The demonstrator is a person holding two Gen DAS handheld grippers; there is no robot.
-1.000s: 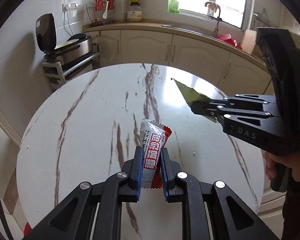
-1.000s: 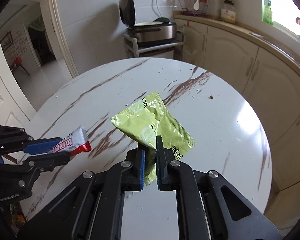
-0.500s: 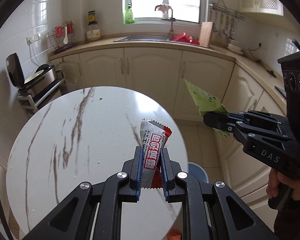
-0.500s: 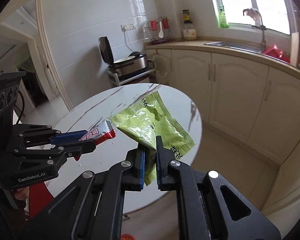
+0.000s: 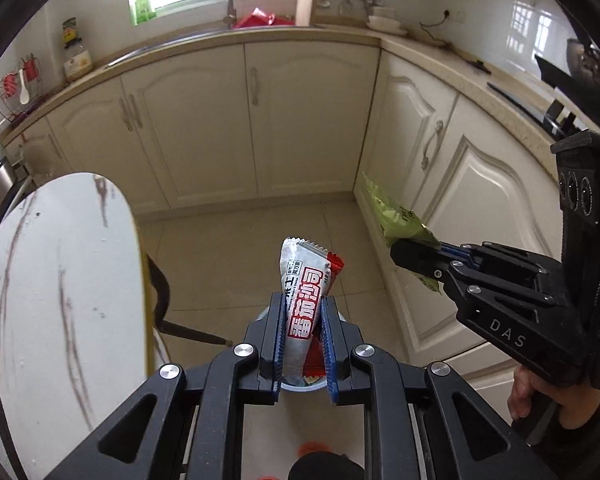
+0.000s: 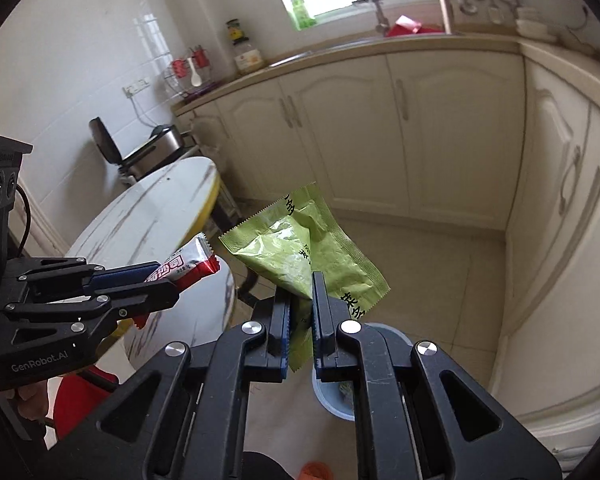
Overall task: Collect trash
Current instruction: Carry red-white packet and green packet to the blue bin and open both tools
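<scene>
My left gripper [image 5: 302, 300] is shut on a red and white snack wrapper [image 5: 303, 292], held upright over the tiled floor. In the right wrist view the same left gripper [image 6: 172, 286] and wrapper [image 6: 188, 266] show at the left. My right gripper [image 6: 301, 280] is shut on a crumpled green packet [image 6: 300, 248]; from the left wrist view it [image 5: 398, 248] sits at the right with the green packet [image 5: 388, 212] sticking out. A small blue-grey bin [image 6: 336, 396] stands on the floor just below both grippers, its rim [image 5: 300, 388] partly hidden behind the left fingers.
The round marble table [image 5: 56, 280] lies to the left with its dark legs [image 5: 168, 300] beneath. Cream kitchen cabinets [image 5: 252, 128] line the far side and the right. A hand [image 5: 536, 396] holds the right gripper. Something red [image 6: 80, 400] sits low on the floor at the left.
Both grippers have swung off the table to the right and now hang over the floor by the cabinets, each still holding its wrapper. The bin has come into view below them.
</scene>
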